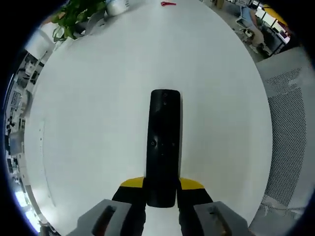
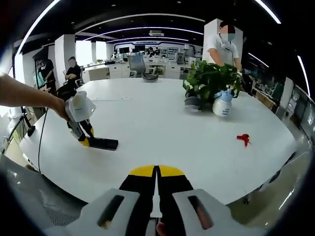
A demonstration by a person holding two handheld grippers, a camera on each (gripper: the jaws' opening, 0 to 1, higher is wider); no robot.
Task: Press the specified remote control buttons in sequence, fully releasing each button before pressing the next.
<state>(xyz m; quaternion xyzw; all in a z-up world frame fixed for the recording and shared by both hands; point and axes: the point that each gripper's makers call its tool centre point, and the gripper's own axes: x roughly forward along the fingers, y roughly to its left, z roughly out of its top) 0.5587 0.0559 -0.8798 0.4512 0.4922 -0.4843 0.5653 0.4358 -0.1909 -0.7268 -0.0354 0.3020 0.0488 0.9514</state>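
Yellow-tipped jaws of the left gripper (image 1: 161,189) pinch the near end of the black remote control (image 1: 164,142), which lies flat on the white table (image 1: 88,123), pointing away toward the far side. In the right gripper view the same remote (image 2: 103,143) sits near the table's left edge, with the left gripper (image 2: 84,140) tilted down onto its end, held by a person's hand (image 2: 63,109). Right gripper (image 2: 156,172) hovers at the near edge, well apart from the remote, fingers pressed together on nothing. Far right: potted plant (image 2: 209,81), white spray bottle (image 2: 223,104) just beside it, small red object (image 2: 243,139) nearer. People stand beyond the table.
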